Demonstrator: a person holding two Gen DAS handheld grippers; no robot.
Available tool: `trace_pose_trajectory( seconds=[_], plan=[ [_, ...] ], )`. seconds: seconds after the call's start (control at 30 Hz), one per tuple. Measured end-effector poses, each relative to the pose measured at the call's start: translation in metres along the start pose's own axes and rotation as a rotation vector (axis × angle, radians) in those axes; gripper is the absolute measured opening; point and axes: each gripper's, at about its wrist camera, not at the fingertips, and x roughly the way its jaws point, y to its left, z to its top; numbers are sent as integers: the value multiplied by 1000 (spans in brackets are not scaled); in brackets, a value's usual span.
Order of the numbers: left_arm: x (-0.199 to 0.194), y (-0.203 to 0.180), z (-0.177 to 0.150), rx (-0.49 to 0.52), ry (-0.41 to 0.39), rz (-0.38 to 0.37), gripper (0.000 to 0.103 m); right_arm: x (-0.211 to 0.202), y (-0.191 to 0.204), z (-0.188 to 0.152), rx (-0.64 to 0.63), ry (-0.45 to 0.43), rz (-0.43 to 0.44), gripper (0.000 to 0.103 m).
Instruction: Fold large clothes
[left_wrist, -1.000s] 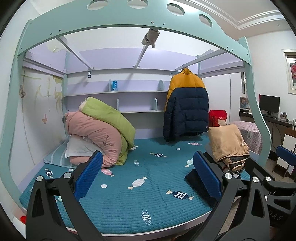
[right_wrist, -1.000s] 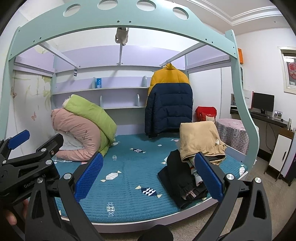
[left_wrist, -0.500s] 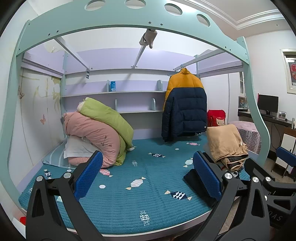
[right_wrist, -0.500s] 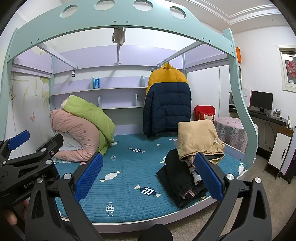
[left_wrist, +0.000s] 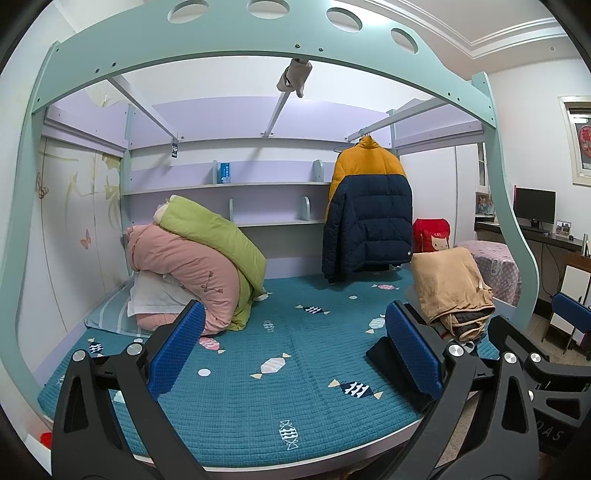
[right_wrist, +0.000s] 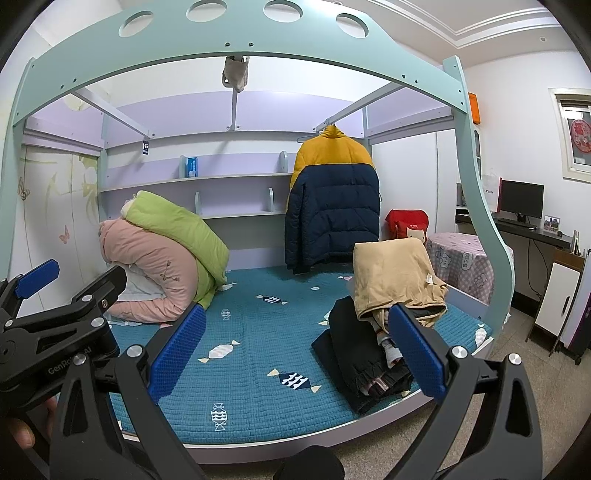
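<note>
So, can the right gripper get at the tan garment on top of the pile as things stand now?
Probably yes. The right gripper is open and empty, the tan garment lies uncovered atop the dark clothes at the bed's near right edge, and nothing stands between them.

Both views bright, even indoor light, cool tint. Soft shadows only, no glare. Sharp focus from the fingers (left_wrist: 412, 349) out to the far wall. Strong fisheye: bed frame (right_wrist: 243, 37) bows, black vignette in corners.
</note>
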Motion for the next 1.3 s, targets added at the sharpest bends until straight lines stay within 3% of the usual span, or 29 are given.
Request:
trace_pose_trajectory(
  seconds=[1.3],
  plan=[
    [-1,-3,-1,1,-3,1,98,-6,1,0,6,-2,-10,96]
  ],
)
